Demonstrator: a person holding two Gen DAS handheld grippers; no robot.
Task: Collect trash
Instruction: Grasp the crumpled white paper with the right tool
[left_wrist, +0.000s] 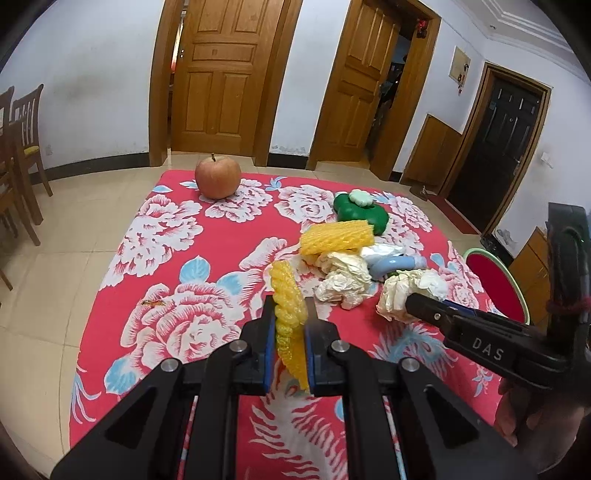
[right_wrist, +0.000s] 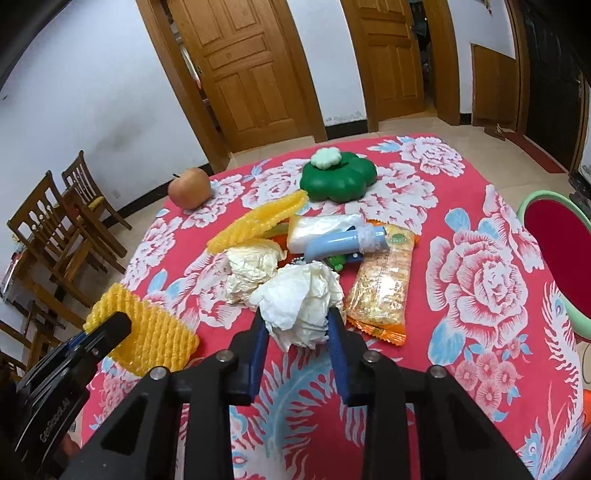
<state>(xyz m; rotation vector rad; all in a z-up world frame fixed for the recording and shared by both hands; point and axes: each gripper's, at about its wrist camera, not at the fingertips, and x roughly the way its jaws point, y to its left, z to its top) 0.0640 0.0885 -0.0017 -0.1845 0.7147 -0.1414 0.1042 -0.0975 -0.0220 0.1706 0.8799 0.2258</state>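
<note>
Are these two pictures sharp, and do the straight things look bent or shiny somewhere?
Left wrist view: door frames bow from fisheye distortion, corners are dark, the yellow foam net is crisp. Right wrist view: same bowing, glare on the snack packet, the crumpled tissue is sharp.

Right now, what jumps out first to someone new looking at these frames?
Both grippers are loaded: the left gripper pinches a yellow foam net, and the right gripper clamps a crumpled white tissue. Beyond them a trash pile sits mid-table on the red floral tablecloth, with an apple alone at the far edge and a green flower-shaped box behind the pile.
</note>
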